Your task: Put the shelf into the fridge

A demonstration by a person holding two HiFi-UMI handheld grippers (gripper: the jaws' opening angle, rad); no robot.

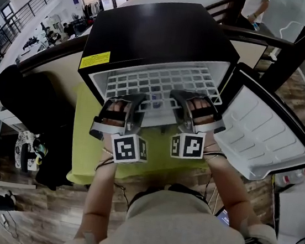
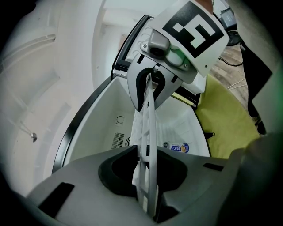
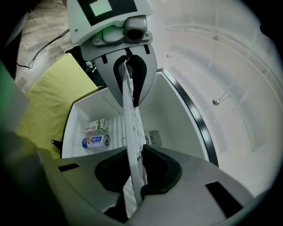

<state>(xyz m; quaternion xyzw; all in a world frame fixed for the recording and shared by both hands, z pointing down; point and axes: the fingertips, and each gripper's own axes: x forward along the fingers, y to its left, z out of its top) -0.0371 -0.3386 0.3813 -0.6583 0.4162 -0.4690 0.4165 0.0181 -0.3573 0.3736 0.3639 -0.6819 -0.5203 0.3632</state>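
while the black fridge [image 1: 153, 29] stands on a worktop [image 1: 89, 155] covered in yellow-green cloth, its door [image 1: 262, 133] hangs wide open at the right of the head view, white inner lining facing up.

the shelf [image 1: 157, 83], a white grid panel, lies roughly level in the mouth of the fridge. most of its length is inside the white cabinet and its near edge is at the opening.

left tool [image 1: 124, 101]: it holds the near edge of the shelf left of centre. in the left gripper view the jaws stand narrowly apart with the shelf's [image 2: 148, 132] rim edge-on between them, and both pads sit against it. the marker cube [image 1: 129, 148] sits at the rear of the tool, toward the person.

right tool [image 1: 196, 103]: it holds the same near edge right of centre, close beside the left tool. in the right gripper view the jaws are likewise narrowly apart around the shelf [image 3: 132, 132], closed onto the rim. its marker cube [image 1: 187, 145] is level with the other.

each gripper view shows the opposite tool clamped further along the same edge.

cabinet contents: a blue-labelled can [image 3: 95, 141] lies on its side, with a small carton [image 3: 96, 126] just beside it. both are on the cloth-ward side of the shelf and not touching it. a vent grille [image 3: 154, 137] is visible on the back wall.
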